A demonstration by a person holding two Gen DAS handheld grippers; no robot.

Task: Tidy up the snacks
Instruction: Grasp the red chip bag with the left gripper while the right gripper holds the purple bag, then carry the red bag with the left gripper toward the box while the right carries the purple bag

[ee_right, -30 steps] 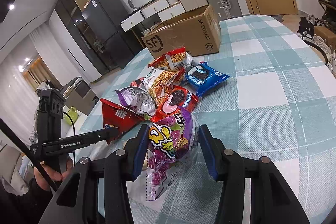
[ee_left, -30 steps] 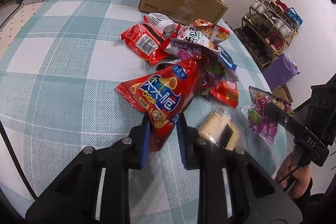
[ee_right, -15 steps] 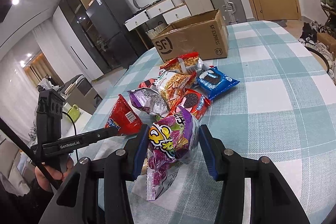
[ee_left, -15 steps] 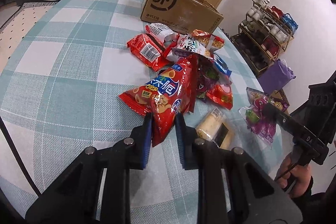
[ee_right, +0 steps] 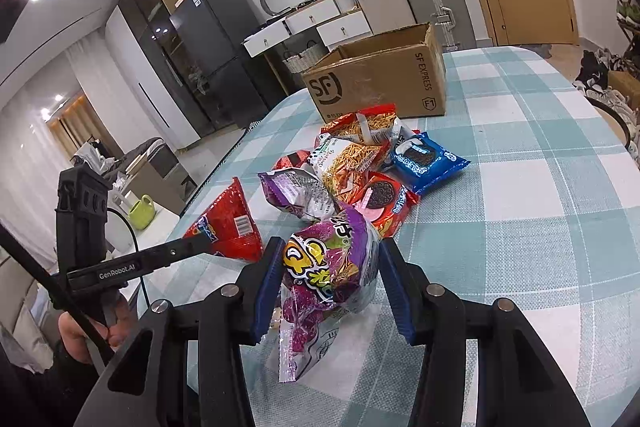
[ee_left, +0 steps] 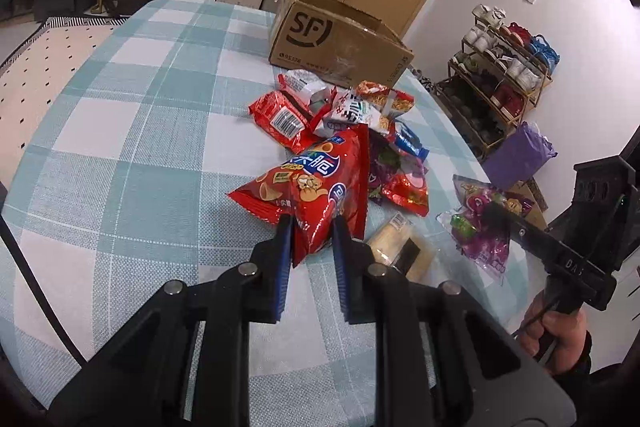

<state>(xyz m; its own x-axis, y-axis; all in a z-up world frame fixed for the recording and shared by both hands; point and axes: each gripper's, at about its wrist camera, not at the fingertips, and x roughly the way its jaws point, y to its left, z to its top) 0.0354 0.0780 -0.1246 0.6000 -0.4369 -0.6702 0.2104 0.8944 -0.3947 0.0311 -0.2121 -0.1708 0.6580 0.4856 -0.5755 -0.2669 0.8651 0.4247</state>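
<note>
My left gripper [ee_left: 311,227] is shut on a red crisp bag [ee_left: 320,183] and holds it up off the table. The red bag also shows in the right wrist view [ee_right: 228,223]. My right gripper [ee_right: 328,259] is shut on a purple snack bag [ee_right: 328,267], held above the checked tablecloth [ee_right: 520,227]. The purple bag shows at the right of the left wrist view [ee_left: 480,223]. A pile of snack packets [ee_left: 352,115] lies in front of an open cardboard box [ee_left: 336,39].
A pale wrapped pack [ee_left: 394,239] lies on the cloth just right of my left gripper. A blue cookie pack [ee_right: 424,157] and a red cookie pack [ee_right: 384,199] lie in the pile. A shoe rack [ee_left: 504,75] stands beyond the table's right edge.
My left gripper has lifted the red bag higher and tilted it more upright. The right gripper has risen a little with the purple bag.
</note>
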